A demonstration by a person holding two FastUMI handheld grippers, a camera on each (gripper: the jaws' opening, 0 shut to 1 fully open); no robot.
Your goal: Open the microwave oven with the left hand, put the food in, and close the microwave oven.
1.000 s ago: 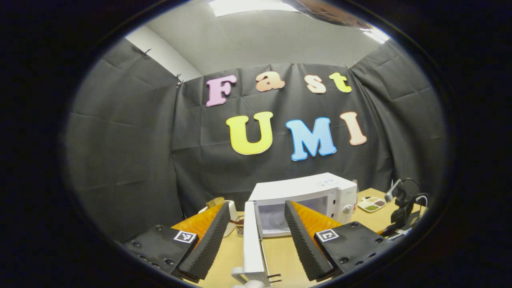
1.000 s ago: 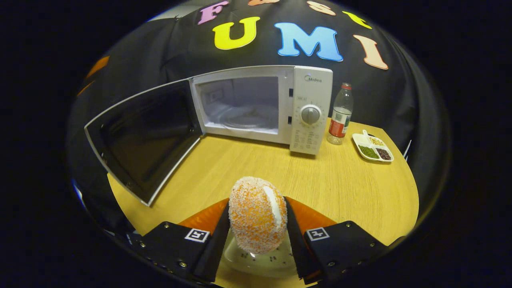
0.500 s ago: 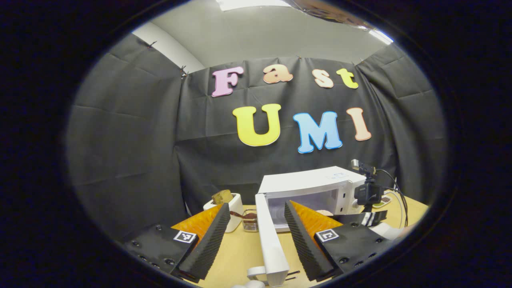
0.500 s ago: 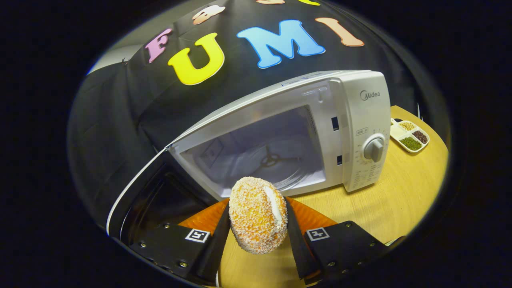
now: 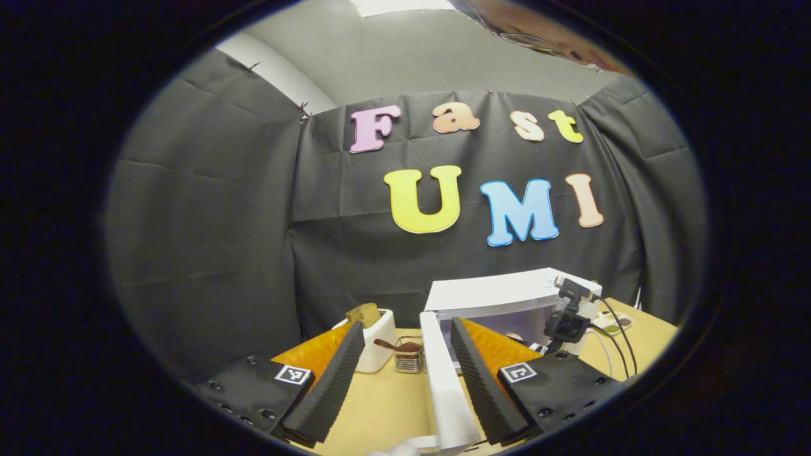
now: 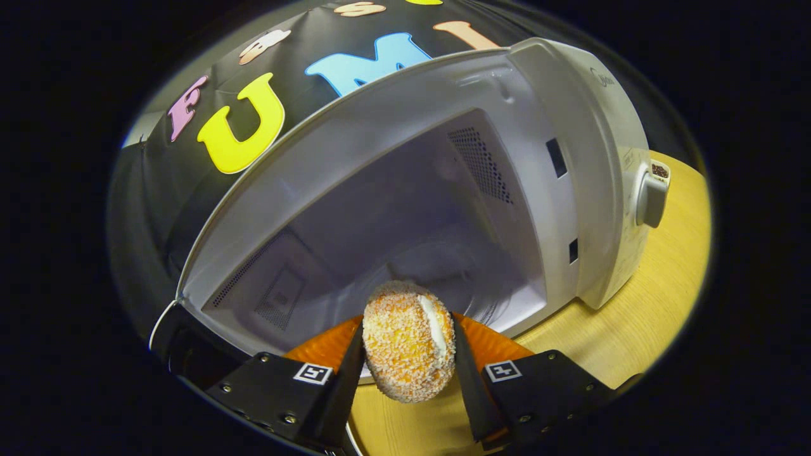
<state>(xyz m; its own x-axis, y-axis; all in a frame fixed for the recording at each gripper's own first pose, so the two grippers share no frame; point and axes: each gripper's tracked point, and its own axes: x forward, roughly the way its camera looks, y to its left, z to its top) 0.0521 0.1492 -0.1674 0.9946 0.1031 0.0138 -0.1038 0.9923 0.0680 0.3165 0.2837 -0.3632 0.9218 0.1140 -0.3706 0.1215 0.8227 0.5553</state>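
**Bun at the mouth of the open oven**

We saw the right gripper [image 6: 408, 373] closed on the bun [image 6: 408, 341], one finger pressed to each side. The bun was a rounded oval with a rough, crumbed crust and a pale cream seam running down its face. It hung clear of the counter [image 6: 640, 329], just in front of the microwave [image 6: 589, 158] opening and level with the cavity floor. The microwave was a smooth white box with rounded corners; its cavity [image 6: 405, 234] had pale walls with perforated vent patches on the left and right sides. A round knob [image 6: 651, 199] stood out from the control panel at the right. The door [image 6: 184, 342] stood swung out at lower left, dark inside a thin light rim. The counter was light wood grain. The right gripper was rolled, so the microwave appeared tilted in its view.

In the left gripper view, we saw the left gripper [image 5: 402, 373] spread wide with nothing held, its ribbed fingers [image 5: 329, 386] angled apart. The door's white edge [image 5: 447, 386] rose between them, nearer the right finger; we could not tell whether they touched. Beyond stood a white toaster [image 5: 374, 342] with a slice in its slot, and beside it a small glass jar [image 5: 408, 358]. The right gripper's camera [image 5: 566, 320] and cables showed at the microwave's front.
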